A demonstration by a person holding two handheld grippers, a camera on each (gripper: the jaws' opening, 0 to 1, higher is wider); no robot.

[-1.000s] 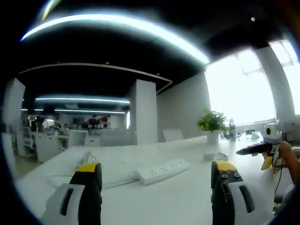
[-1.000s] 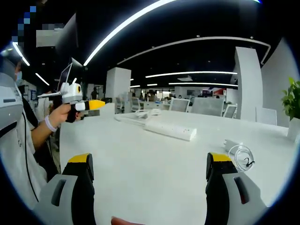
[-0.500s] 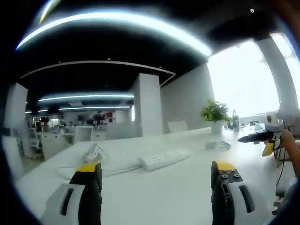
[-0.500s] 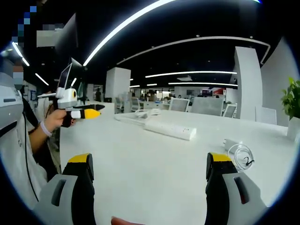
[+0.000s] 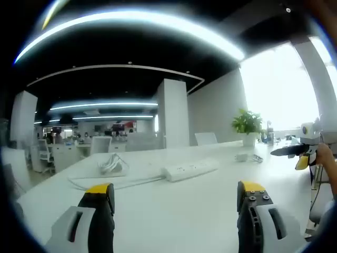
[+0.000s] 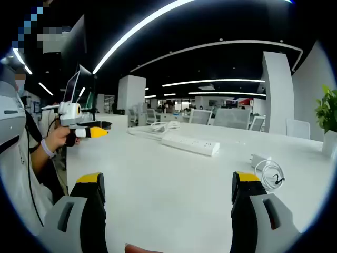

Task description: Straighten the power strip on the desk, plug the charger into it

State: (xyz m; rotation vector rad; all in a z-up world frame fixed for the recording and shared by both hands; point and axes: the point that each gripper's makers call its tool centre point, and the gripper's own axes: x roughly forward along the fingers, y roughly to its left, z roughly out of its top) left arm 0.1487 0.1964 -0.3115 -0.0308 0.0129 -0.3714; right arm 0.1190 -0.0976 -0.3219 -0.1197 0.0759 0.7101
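**Two hand-held grippers above a white desk bearing a power strip and a charger**

Left gripper view. The left gripper (image 5: 176, 203) hovers over the white desk (image 5: 179, 221), its two yellow-tipped jaws set wide apart with nothing between them. Beyond the jaws, near the middle of the desk, lies the white power strip (image 5: 190, 169), resting flat and running at a slant across the view. Its cable (image 5: 113, 164) trails off to the left and ends in a loose coil. Further right on the desk, well apart from the strip, sits the small charger (image 5: 243, 156), with a potted plant (image 5: 247, 126) standing behind it. At the right edge the right gripper (image 5: 295, 153) is seen, held in a hand (image 5: 325, 158); whether its jaws are parted cannot be told from this angle.

Right gripper view. The right gripper (image 6: 167, 203) also has its jaws spread wide and empty above the desk (image 6: 158, 195). The power strip (image 6: 190, 143) lies ahead, left of centre, with the coiled cable (image 6: 160, 128) behind it. The charger (image 6: 260, 159) and its looped lead (image 6: 271, 175) rest nearer, to the right, apart from the strip. At left, a person's hand (image 6: 59, 138) holds the left gripper (image 6: 92, 132) off the desk edge.
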